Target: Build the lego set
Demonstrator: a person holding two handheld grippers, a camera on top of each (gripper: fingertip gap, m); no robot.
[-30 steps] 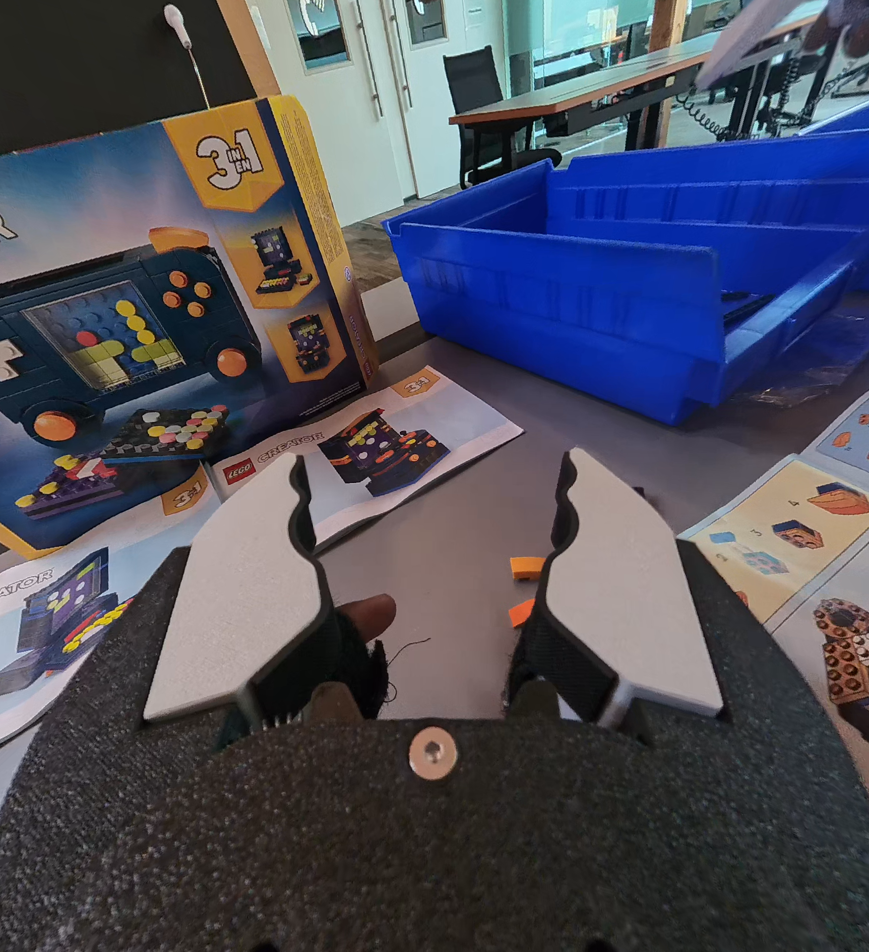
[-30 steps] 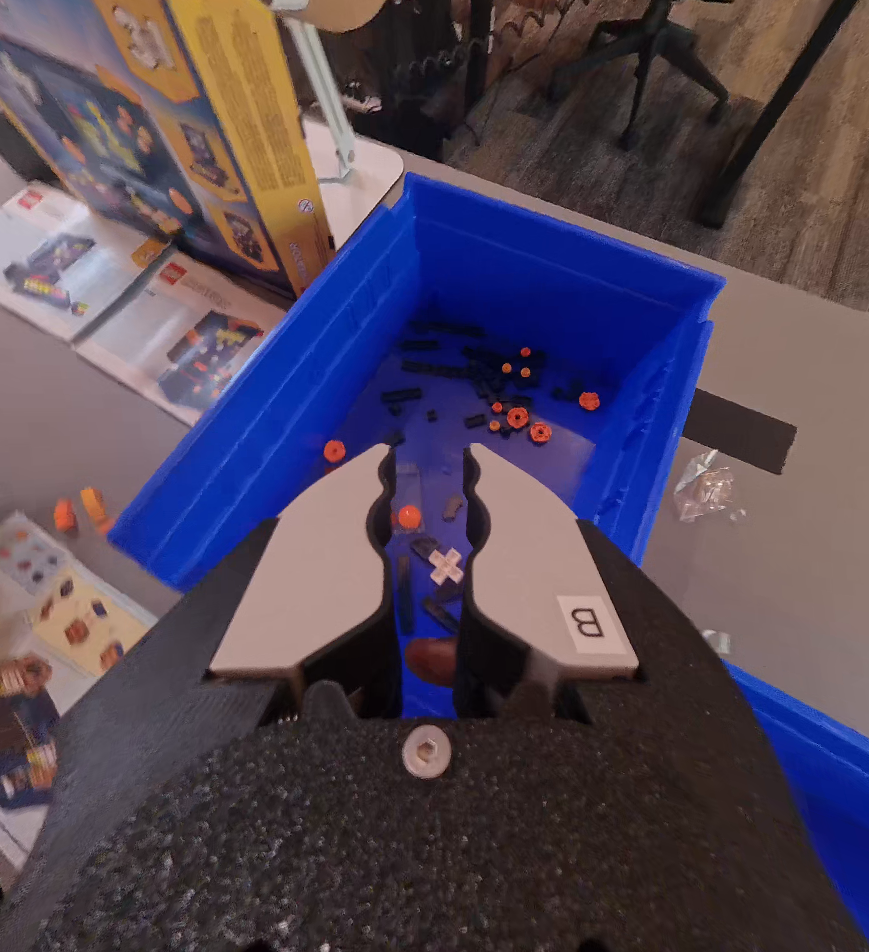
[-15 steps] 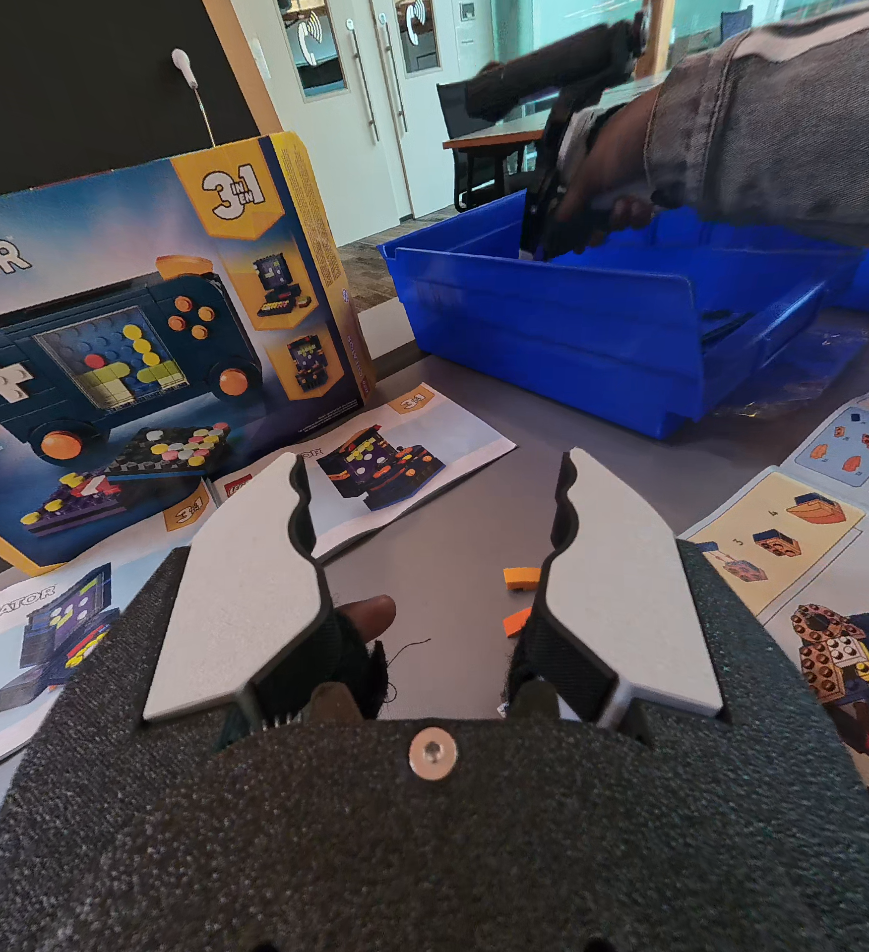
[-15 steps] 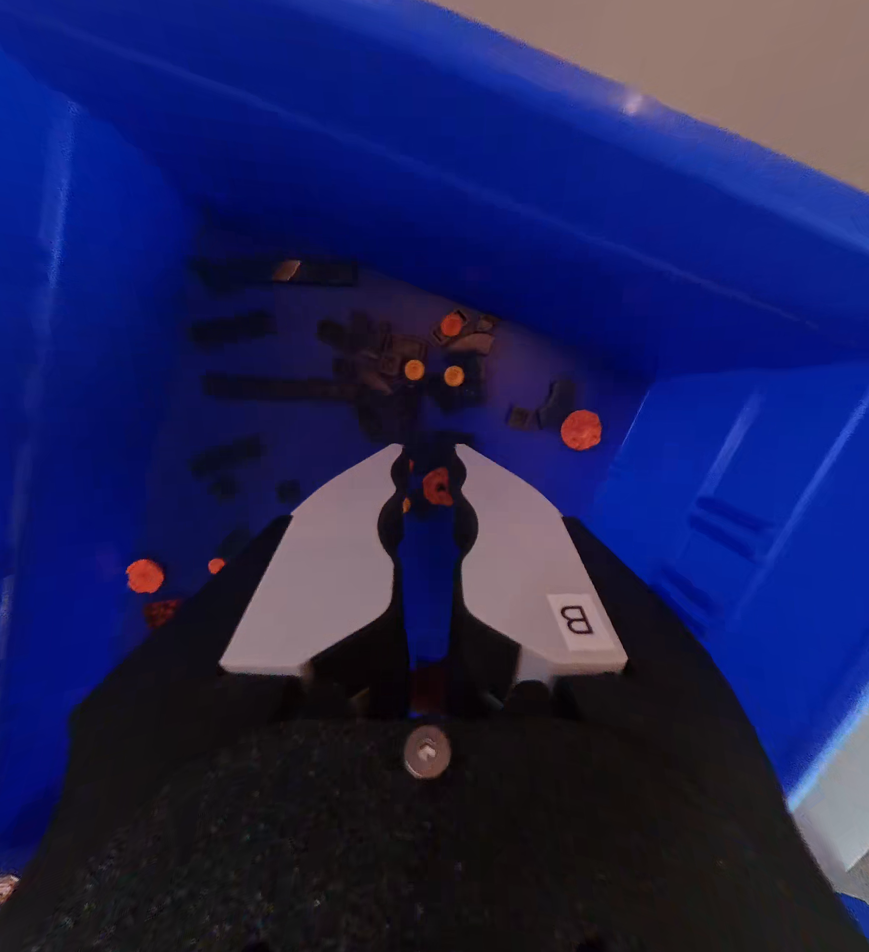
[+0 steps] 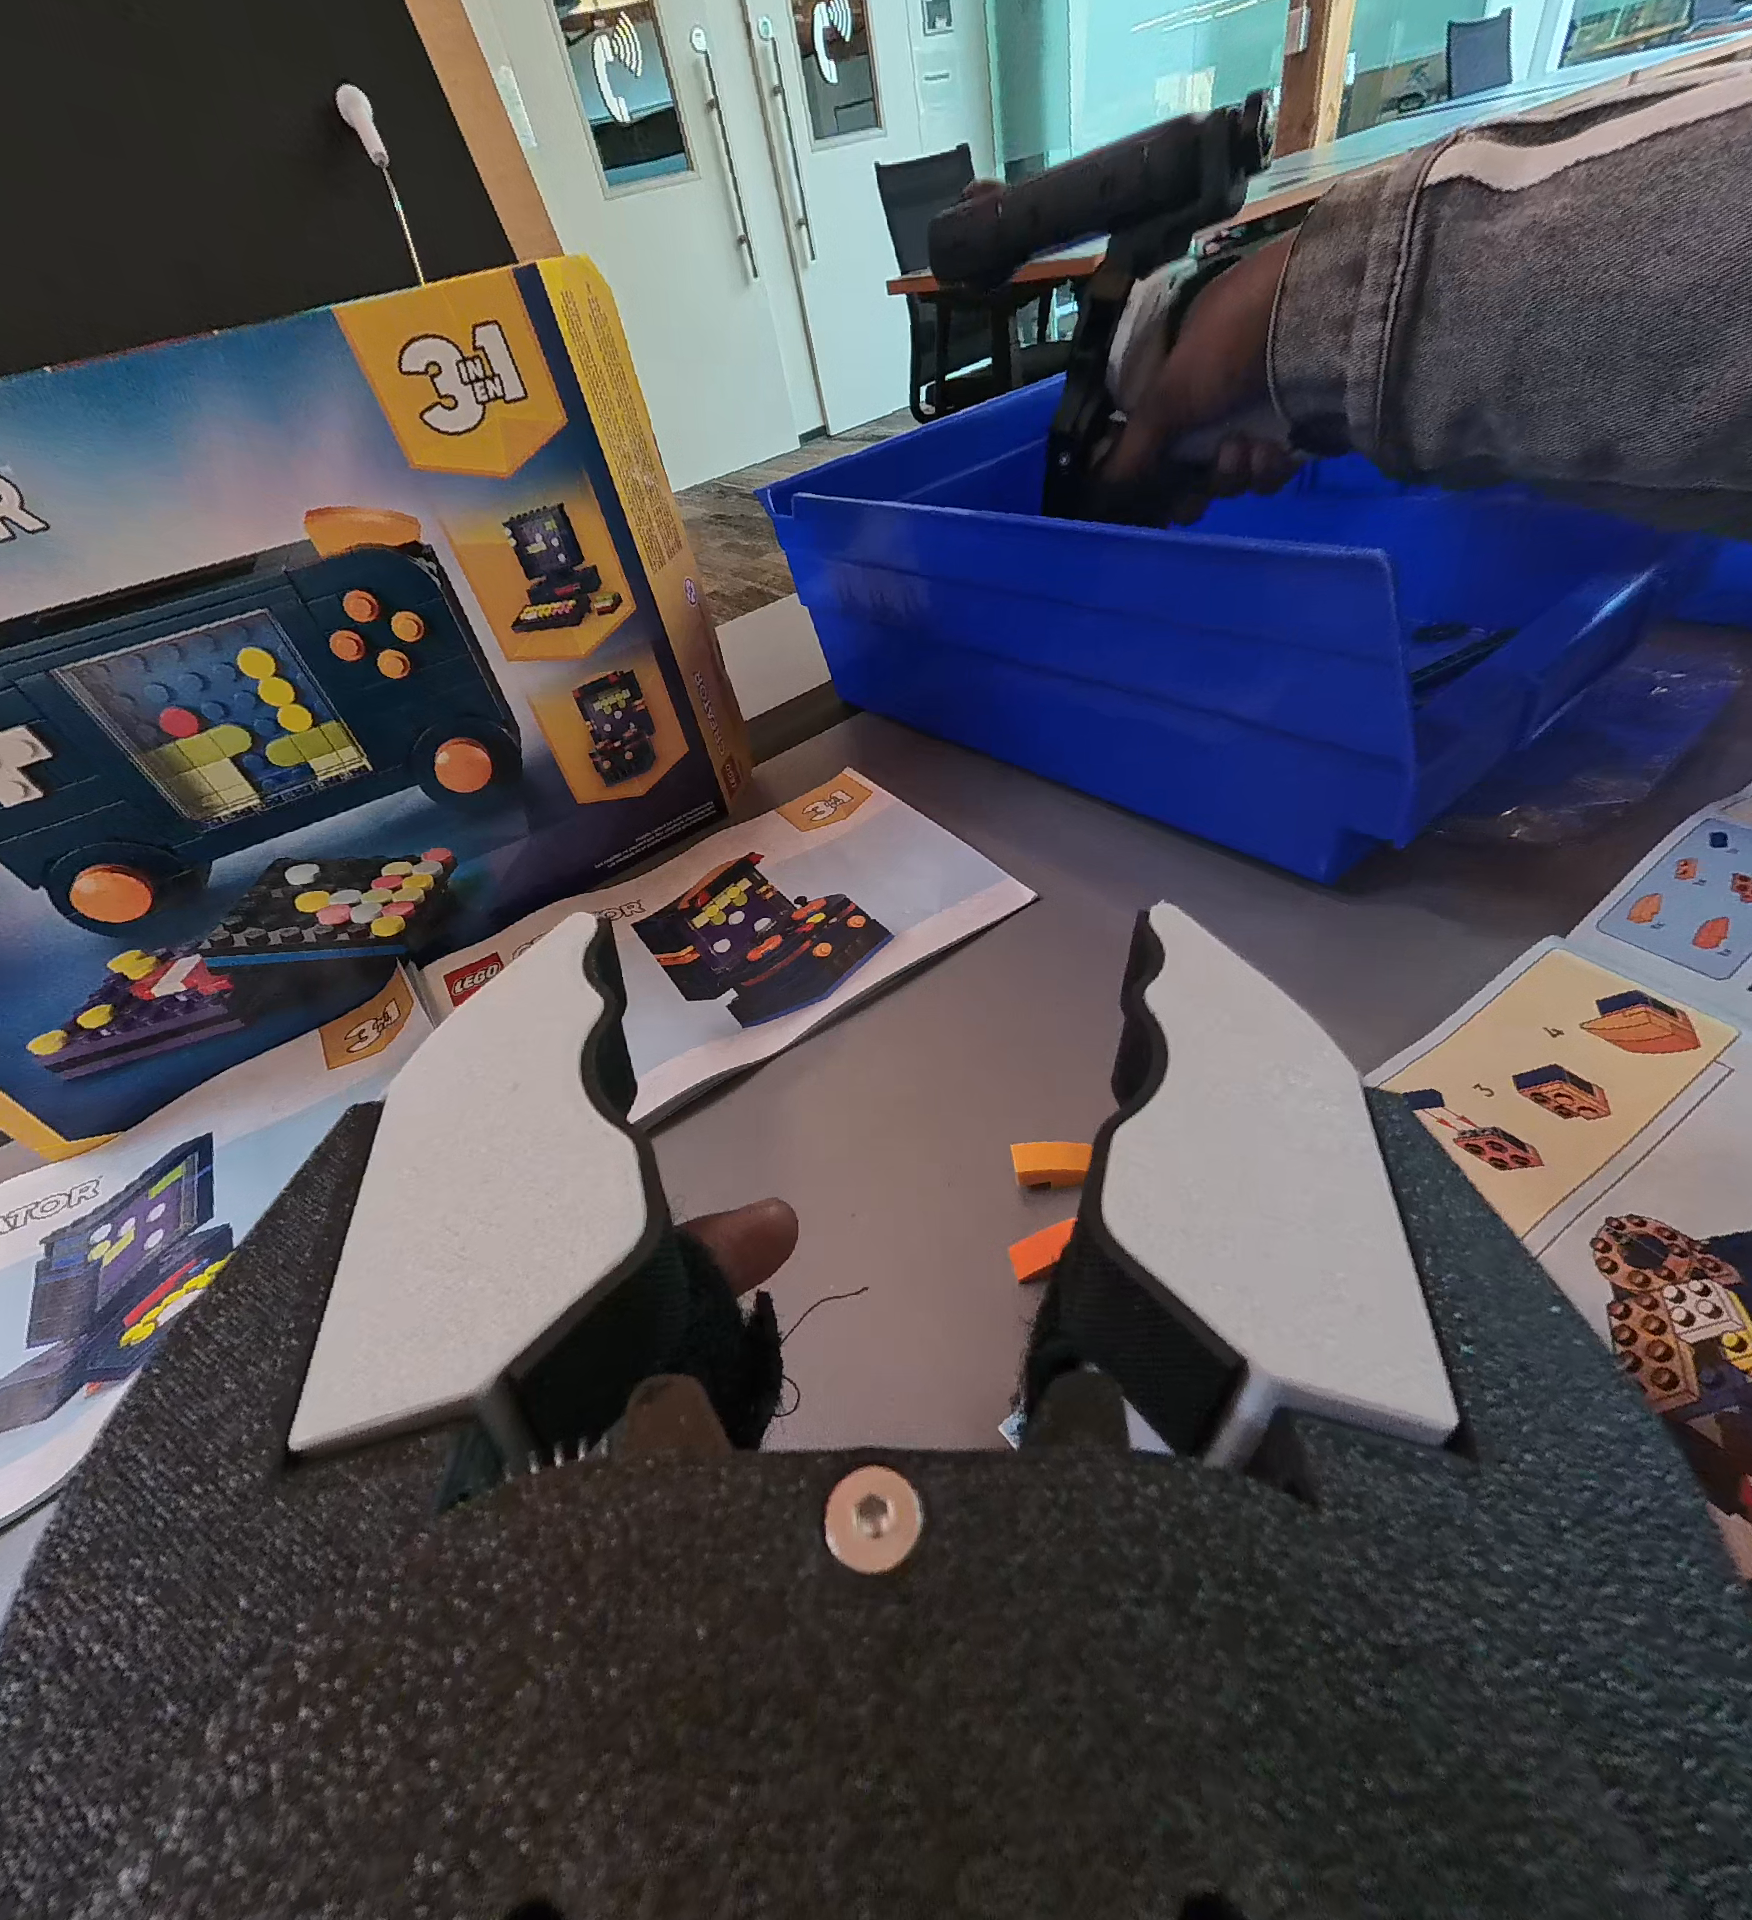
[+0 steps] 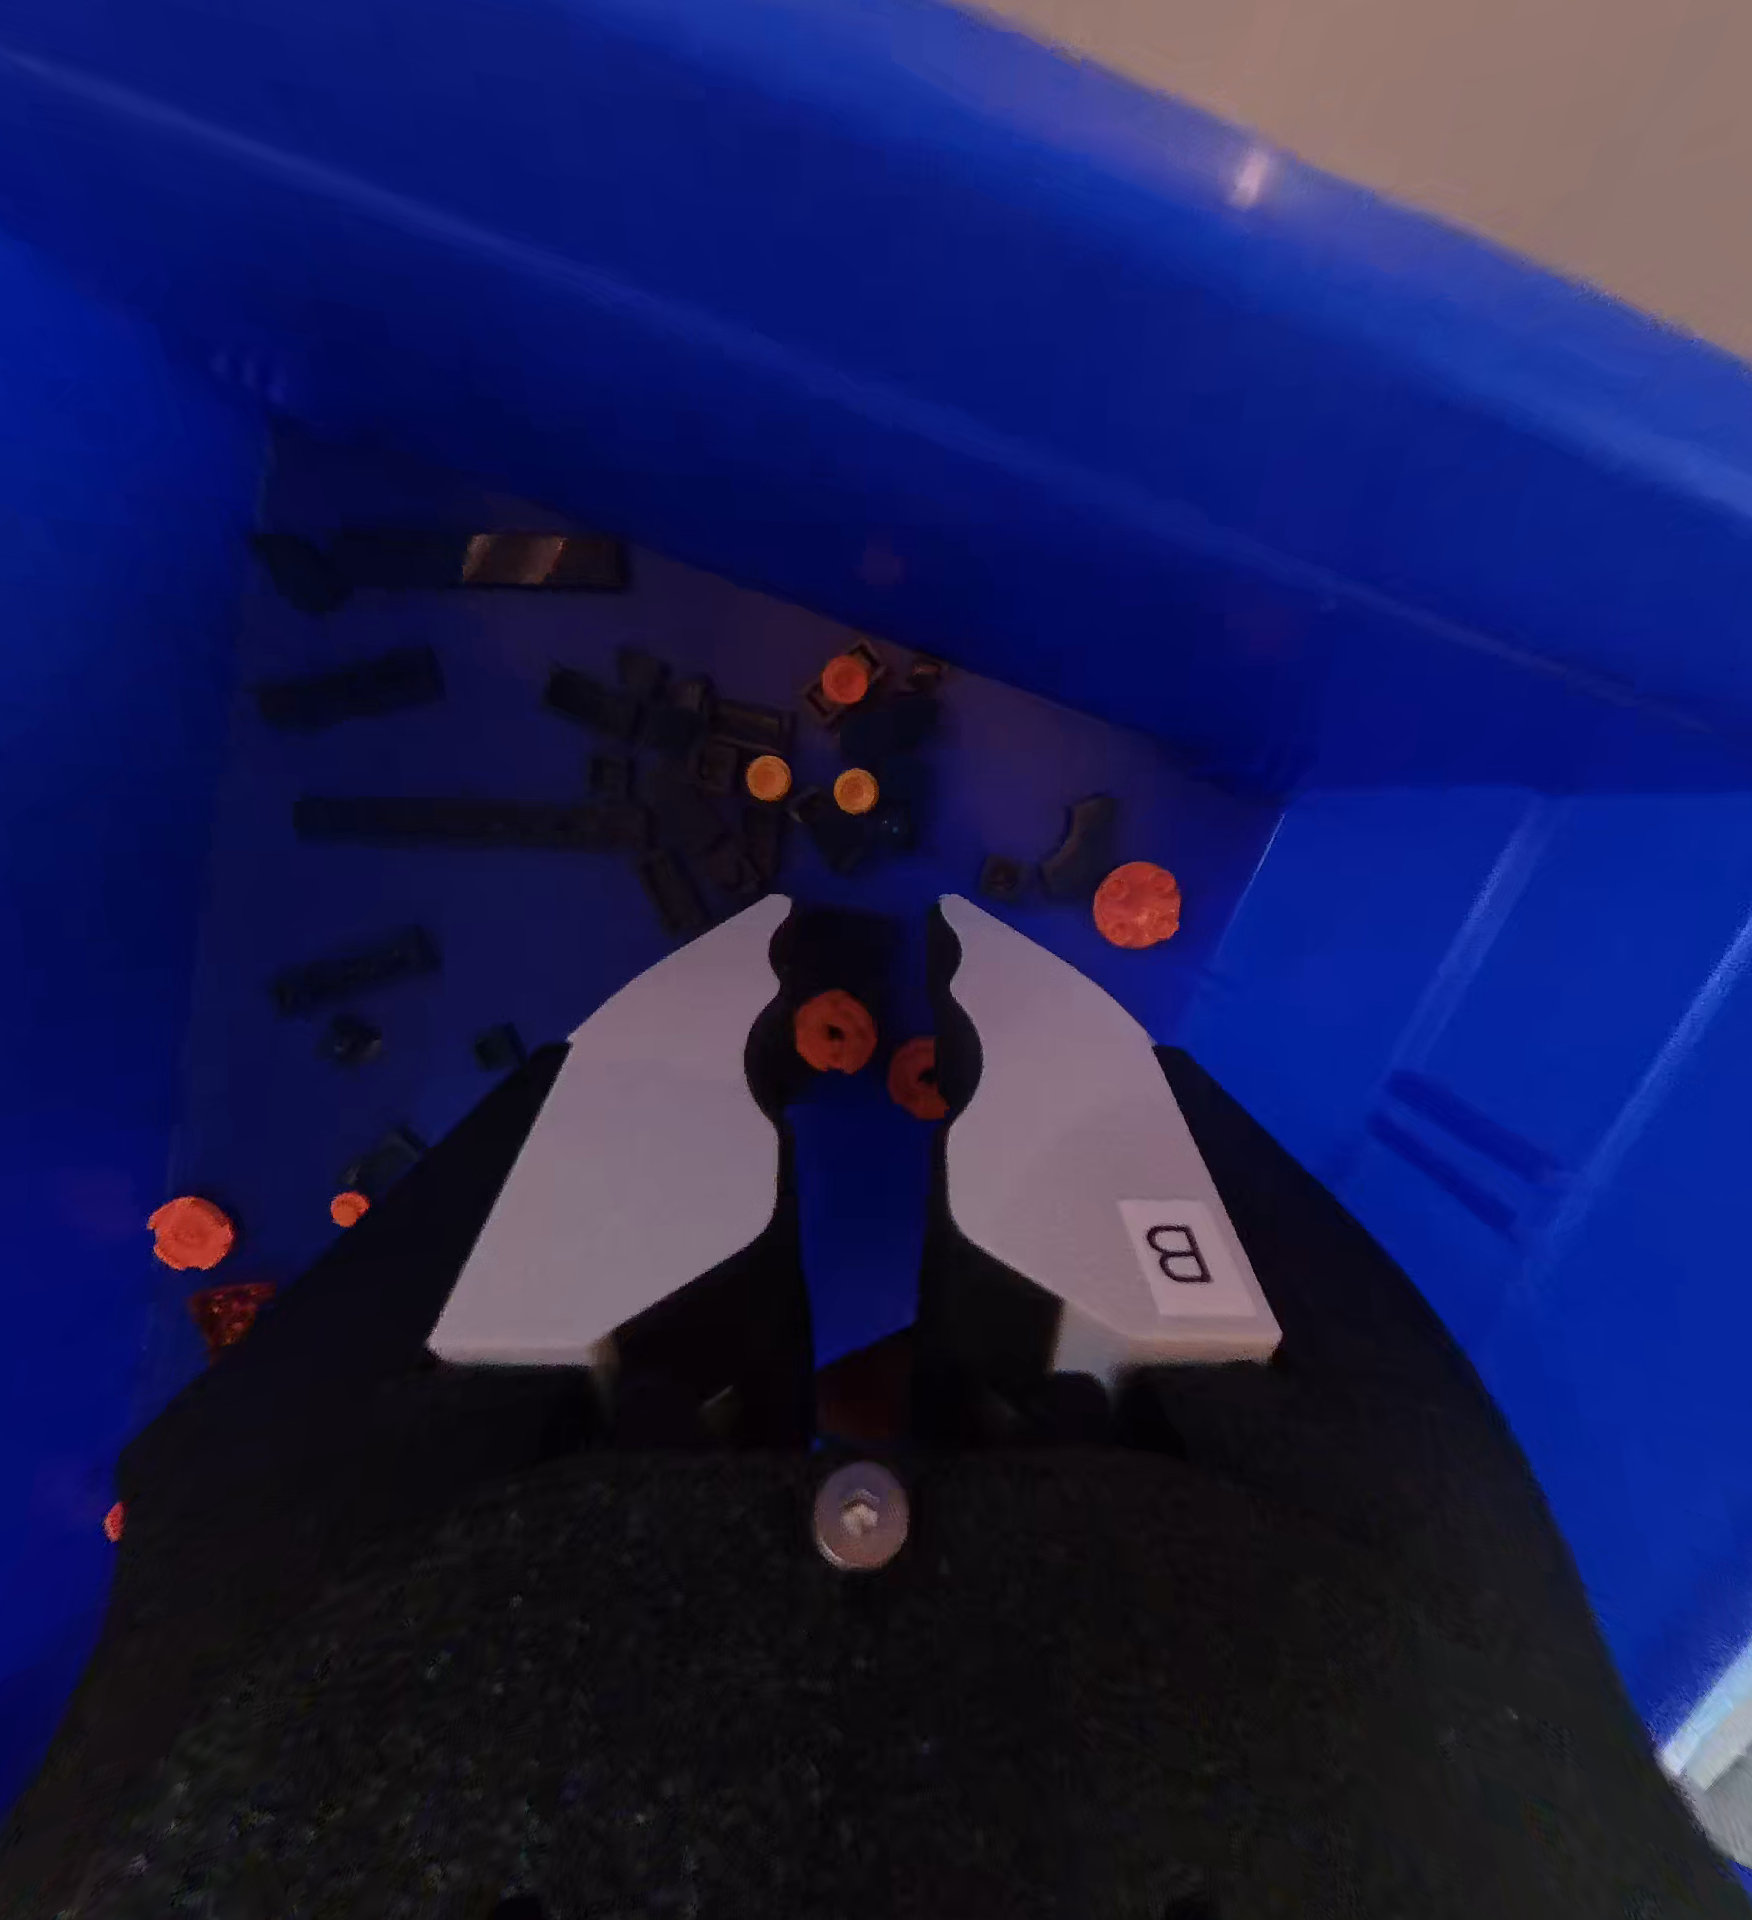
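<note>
Bricks in our blue bin (image 6: 1474, 935): we count about nine orange rounds, one round (image 6: 834, 1031) between our right gripper (image 6: 864, 914)'s parted fingers, grip unclear, left gripper (image 5: 872, 935) wide open above two orange pieces (image 5: 1046, 1162).

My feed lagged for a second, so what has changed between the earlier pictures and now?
The right gripper went from above the blue bin down inside it, near the floor. Two orange round pieces now lie between its fingers, which stand apart; nothing looks gripped. The left gripper stayed wide open over the table, by two orange pieces.
</note>
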